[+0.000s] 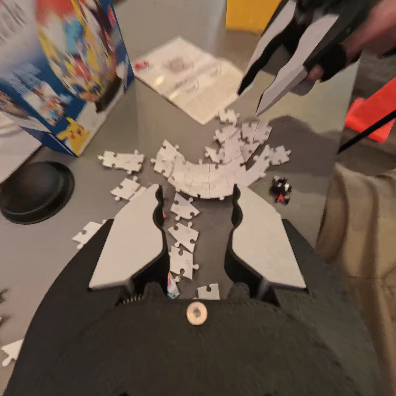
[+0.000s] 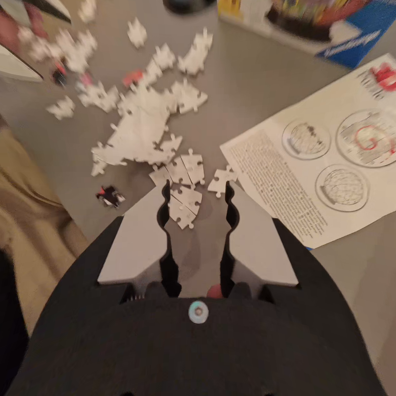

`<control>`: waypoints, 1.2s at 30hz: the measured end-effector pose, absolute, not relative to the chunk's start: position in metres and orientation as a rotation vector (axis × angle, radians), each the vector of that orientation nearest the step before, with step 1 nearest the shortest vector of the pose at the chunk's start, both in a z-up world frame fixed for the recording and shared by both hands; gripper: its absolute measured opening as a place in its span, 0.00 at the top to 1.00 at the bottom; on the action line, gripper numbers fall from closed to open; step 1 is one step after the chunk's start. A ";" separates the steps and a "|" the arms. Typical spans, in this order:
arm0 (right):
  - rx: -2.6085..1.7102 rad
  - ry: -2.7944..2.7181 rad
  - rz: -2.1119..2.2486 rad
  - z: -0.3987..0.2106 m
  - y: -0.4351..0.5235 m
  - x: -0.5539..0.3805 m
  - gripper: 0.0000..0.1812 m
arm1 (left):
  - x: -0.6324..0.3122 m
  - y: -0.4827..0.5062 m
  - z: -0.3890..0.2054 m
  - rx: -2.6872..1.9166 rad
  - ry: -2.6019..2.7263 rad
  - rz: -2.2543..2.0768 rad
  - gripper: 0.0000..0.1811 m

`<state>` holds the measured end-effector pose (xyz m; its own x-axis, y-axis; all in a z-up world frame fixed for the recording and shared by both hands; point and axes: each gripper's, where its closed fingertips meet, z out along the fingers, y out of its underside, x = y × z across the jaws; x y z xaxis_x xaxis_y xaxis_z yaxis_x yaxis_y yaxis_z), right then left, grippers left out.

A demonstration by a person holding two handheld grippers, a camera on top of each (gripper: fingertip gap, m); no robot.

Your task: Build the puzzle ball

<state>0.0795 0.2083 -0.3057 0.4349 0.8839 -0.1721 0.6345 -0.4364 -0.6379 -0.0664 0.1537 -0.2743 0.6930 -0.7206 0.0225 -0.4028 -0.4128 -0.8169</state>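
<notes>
Left wrist view. Left gripper (image 1: 198, 188): jaws wide apart, holding nothing, poised over the grey table (image 1: 53, 267). Curved joined section (image 1: 205, 177) of white, face-down puzzle pieces lies just beyond the tips. Loose pieces (image 1: 184, 233) run in a line between the fingers; more lie to the left. Black dome-shaped stand (image 1: 36, 190) at near left; puzzle box (image 1: 64, 70) at far left; instruction sheet (image 1: 188, 79) far centre. One dark face-up piece (image 1: 280, 190) to the right of the section. Right gripper (image 1: 250, 102) comes in from far right, tips slightly parted, empty, above the far end of the section.

Right wrist view. Right gripper (image 2: 198, 186): jaws open, nothing held. Small joined cluster (image 2: 186, 188) of pieces sits at and between the tips, touching the large section (image 2: 141, 132) or just short of it; blur prevents telling. Instruction sheet at right.

Handling note (judgement): assembly is early, no ball formed. Settle one gripper on the large section to steady it, close the other gently on a piece's edge, align tab with socket, then press; pieces look thin and slide easily.
</notes>
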 end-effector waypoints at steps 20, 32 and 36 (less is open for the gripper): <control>-2.281 -1.342 0.865 -0.342 0.205 0.069 0.79 | -0.038 0.179 -0.320 -2.205 0.832 -0.633 0.98; -2.134 -1.507 0.696 -0.336 0.201 0.049 0.92 | -0.061 0.174 -0.314 -2.217 0.914 -0.614 0.99; -2.149 -1.546 0.637 -0.344 0.203 0.040 1.00 | -0.060 0.175 -0.317 -2.221 0.922 -0.612 0.98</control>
<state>0.0396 0.2034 -0.3440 0.2782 0.9527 -0.1222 0.7624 -0.2964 -0.5752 -0.0602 0.1748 -0.3166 0.6436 -0.7468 0.1674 -0.4441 -0.5426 -0.7130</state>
